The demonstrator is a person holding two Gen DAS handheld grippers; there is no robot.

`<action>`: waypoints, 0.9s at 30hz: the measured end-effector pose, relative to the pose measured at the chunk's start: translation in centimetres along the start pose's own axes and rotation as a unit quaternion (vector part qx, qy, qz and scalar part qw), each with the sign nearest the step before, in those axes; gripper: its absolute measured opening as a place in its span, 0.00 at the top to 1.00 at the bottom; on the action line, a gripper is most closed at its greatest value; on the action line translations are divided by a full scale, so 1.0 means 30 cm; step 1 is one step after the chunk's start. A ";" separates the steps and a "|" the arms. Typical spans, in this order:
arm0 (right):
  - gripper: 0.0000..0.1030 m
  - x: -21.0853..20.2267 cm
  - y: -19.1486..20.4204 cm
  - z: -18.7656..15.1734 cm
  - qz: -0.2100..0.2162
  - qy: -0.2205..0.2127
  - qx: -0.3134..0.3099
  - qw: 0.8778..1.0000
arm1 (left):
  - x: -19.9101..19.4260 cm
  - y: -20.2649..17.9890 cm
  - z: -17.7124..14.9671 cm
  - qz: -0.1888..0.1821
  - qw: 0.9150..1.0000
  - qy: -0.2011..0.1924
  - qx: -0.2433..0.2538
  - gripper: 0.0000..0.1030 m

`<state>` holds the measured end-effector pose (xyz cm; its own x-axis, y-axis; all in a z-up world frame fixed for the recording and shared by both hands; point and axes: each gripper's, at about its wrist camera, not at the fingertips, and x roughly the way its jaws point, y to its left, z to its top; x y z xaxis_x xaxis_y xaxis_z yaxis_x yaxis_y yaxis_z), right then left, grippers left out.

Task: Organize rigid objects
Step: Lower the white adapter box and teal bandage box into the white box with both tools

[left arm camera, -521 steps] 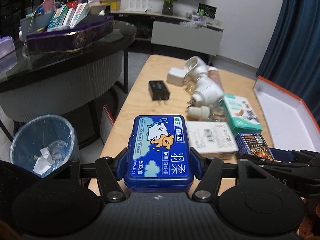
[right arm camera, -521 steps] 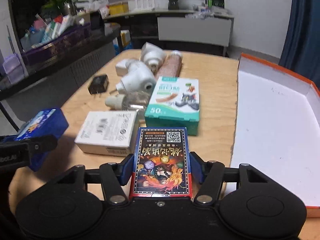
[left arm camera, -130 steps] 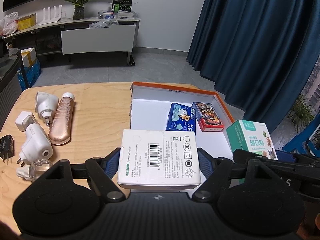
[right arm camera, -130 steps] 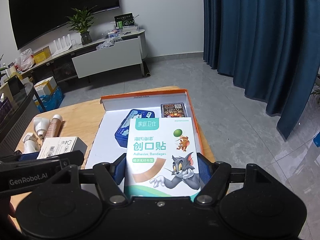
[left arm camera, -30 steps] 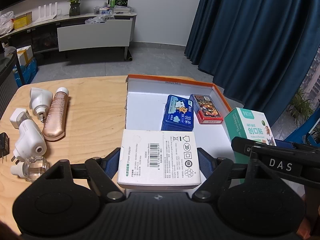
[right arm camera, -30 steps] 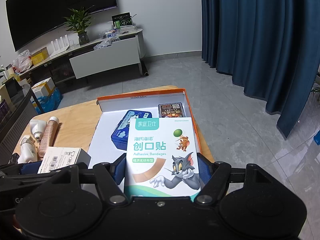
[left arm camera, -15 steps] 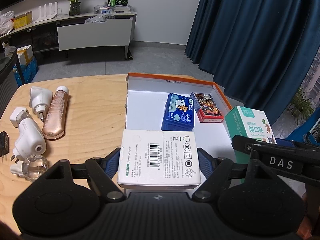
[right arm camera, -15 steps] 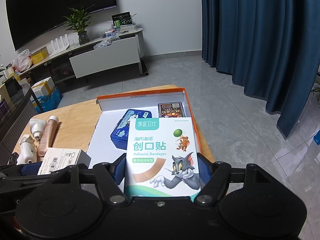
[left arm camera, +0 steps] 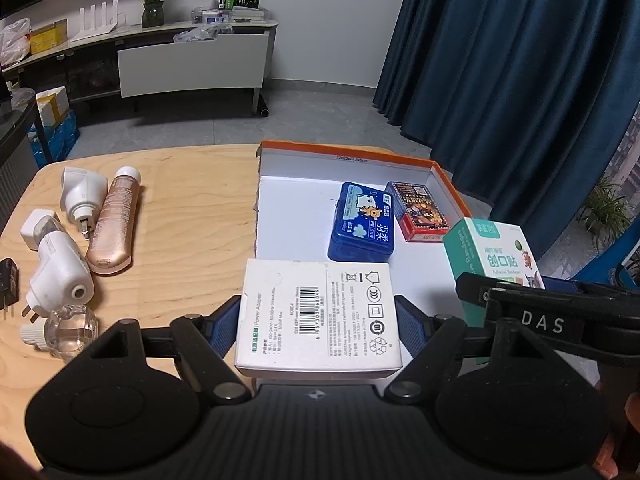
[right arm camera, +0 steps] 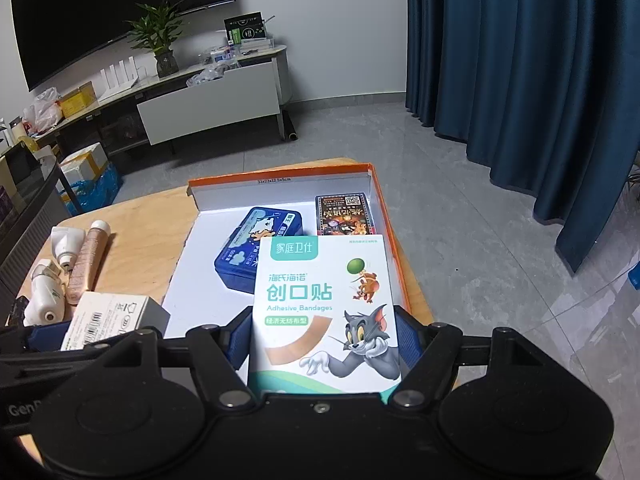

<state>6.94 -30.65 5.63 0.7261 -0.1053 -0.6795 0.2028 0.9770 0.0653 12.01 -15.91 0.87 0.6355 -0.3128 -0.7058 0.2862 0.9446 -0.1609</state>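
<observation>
My left gripper (left arm camera: pixel 318 322) is shut on a white power-adapter box (left arm camera: pixel 318 316), held above the near edge of the orange-rimmed white tray (left arm camera: pixel 296 196). My right gripper (right arm camera: pixel 325 336) is shut on a teal and white bandage box (right arm camera: pixel 326 308), held upright over the tray's near right side. The bandage box (left arm camera: pixel 494 256) also shows at the right of the left wrist view. In the tray lie a blue tin (left arm camera: pixel 363 224) and a red card box (left arm camera: pixel 418 210), side by side at the far right. The blue tin (right arm camera: pixel 256 252) and card box (right arm camera: pixel 346 214) lie beyond the bandage box.
On the wooden table (left arm camera: pixel 188 216) left of the tray lie white plug-in devices (left arm camera: pixel 58 268), a rose-gold tube (left arm camera: pixel 114 222), a clear bottle (left arm camera: pixel 70 326) and a black charger (left arm camera: pixel 8 282). Blue curtains (left arm camera: pixel 512 80) hang at the right. A low white cabinet (left arm camera: pixel 192 64) stands behind.
Both grippers keep their boxes. The views have barely shifted over the last second; earlier, the blue tin and card box were carried from the table into the tray.
</observation>
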 end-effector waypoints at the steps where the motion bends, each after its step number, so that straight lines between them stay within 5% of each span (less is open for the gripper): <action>1: 0.19 0.005 0.000 0.003 -0.001 0.002 -0.001 1.000 | 0.001 0.000 -0.001 0.000 1.000 0.000 -0.001 0.23; 27: 0.18 0.130 -0.007 0.055 -0.010 0.023 -0.014 1.000 | 0.086 -0.010 0.034 0.006 1.000 0.014 0.016 0.23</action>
<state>10.82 -31.57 4.16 0.6904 -0.1162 -0.7140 0.1971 0.9799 0.0311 14.28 -17.11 -0.19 0.6184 -0.2987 -0.7269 0.3021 0.9442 -0.1311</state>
